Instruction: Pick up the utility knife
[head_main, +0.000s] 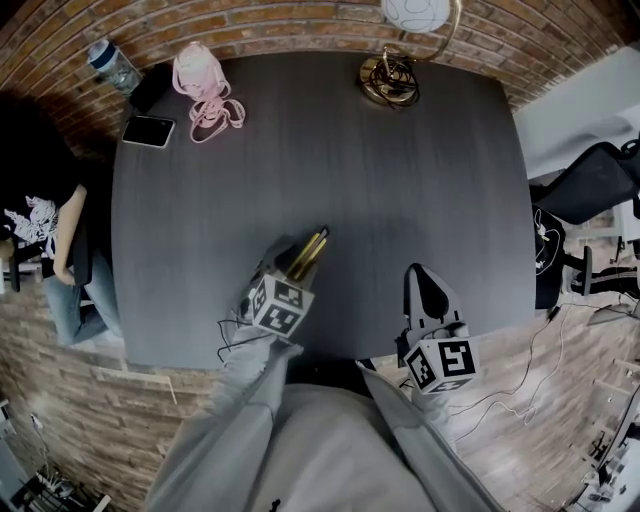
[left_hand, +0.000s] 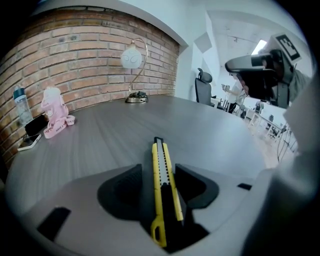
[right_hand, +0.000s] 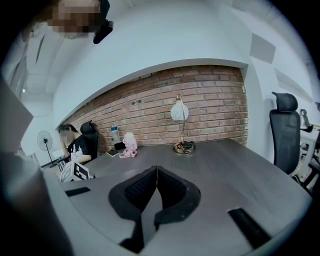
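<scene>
I've got the dark table (head_main: 330, 170) under me. L gripper (head_main: 297, 265), over its near edge, is clamped on the yellow utility knife (head_main: 312, 247), tip pointing far. R gripper (head_main: 427, 285) sits to its right, jaws pressed together w/ nothing between.

Office: brick wall (right_hand: 210, 95), large dark table (head_main: 320, 180), desk lamp (right_hand: 180, 117), swivel chair (right_hand: 286, 131), seated person (head_main: 40, 220).

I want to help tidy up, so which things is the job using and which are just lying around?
For the job:
utility knife
left gripper, shut on the knife

Just lying about:
lamp
pink bottle
phone
water bottle
right gripper, shut and empty
</scene>
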